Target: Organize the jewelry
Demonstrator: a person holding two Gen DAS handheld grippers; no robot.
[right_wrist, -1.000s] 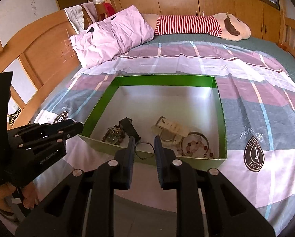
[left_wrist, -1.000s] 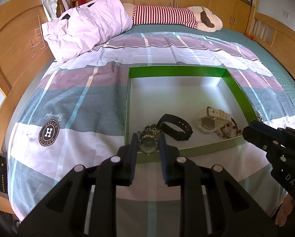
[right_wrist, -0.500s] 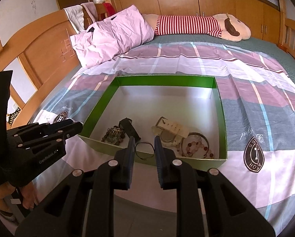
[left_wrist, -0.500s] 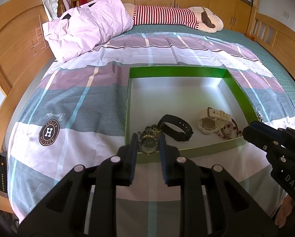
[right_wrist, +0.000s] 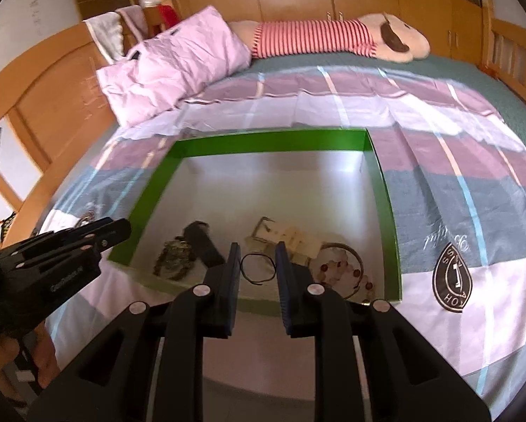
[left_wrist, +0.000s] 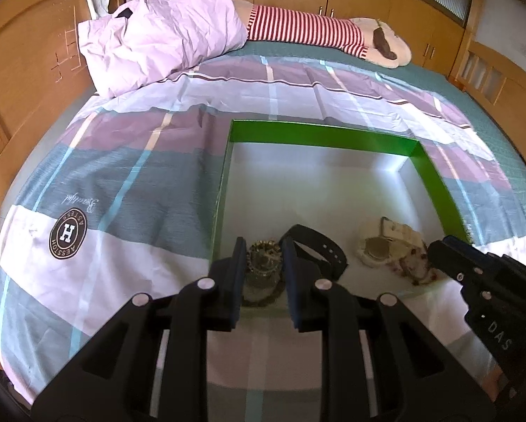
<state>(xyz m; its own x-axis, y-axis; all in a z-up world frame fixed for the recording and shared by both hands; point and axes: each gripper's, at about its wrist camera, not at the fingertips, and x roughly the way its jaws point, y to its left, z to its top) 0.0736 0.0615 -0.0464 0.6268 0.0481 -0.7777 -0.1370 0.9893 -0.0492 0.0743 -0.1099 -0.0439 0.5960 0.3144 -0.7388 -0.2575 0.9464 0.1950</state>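
Left tool [left_wrist: 263,277] hovers over the near left corner of the green box [left_wrist: 319,137] on the bed, narrowly parted and empty, framing a metal bracelet [left_wrist: 263,267]: stiff, weighty, best pinched across its band. Beside it lie a black strap [left_wrist: 319,246] and a cream watch [left_wrist: 386,246].

Right tool [right_wrist: 257,281], equally narrow and empty, lines up on a thin black loop [right_wrist: 257,269], probably light and floppy. A beaded bracelet [right_wrist: 340,267] lies just right.

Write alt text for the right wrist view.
A green-walled box on a plaid bedspread holds a black watch, a cream watch, a beaded bracelet and a thin black loop; the right hand-held gripper hovers, empty.
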